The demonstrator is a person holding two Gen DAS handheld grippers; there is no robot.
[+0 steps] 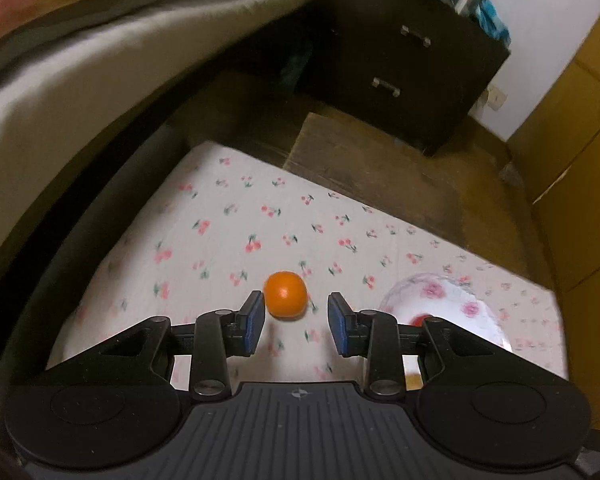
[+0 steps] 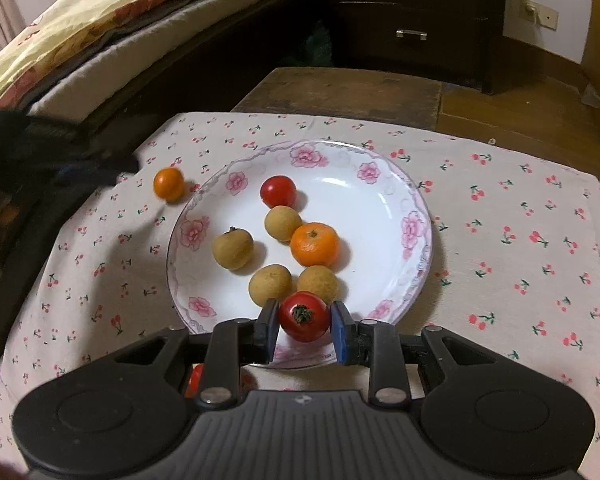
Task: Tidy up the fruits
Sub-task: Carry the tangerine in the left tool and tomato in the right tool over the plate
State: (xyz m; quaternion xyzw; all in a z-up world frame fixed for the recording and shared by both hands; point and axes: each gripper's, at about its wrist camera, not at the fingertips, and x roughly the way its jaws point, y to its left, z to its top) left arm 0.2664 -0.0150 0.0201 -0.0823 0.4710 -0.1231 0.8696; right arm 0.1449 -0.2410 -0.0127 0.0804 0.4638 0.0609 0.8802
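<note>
Red tomato [image 2: 304, 316] sitting pinched in my right gripper [image 2: 305, 320] over plate [image 2: 396, 184]; squeezing risks bruising. Left gripper [image 1: 296, 322], empty, part-open, nearing round orange fruit [image 1: 285, 294]; nudging risks rolling it off worktop [image 1: 148, 240].

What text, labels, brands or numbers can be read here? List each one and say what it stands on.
None: no readable word or number in either view.
Left tool body: a small round cross mark, a symbol only.
Right tool body: a small embossed mark, too blurred to read.
Plate and cloth: flower and cherry prints only, no lettering.
</note>
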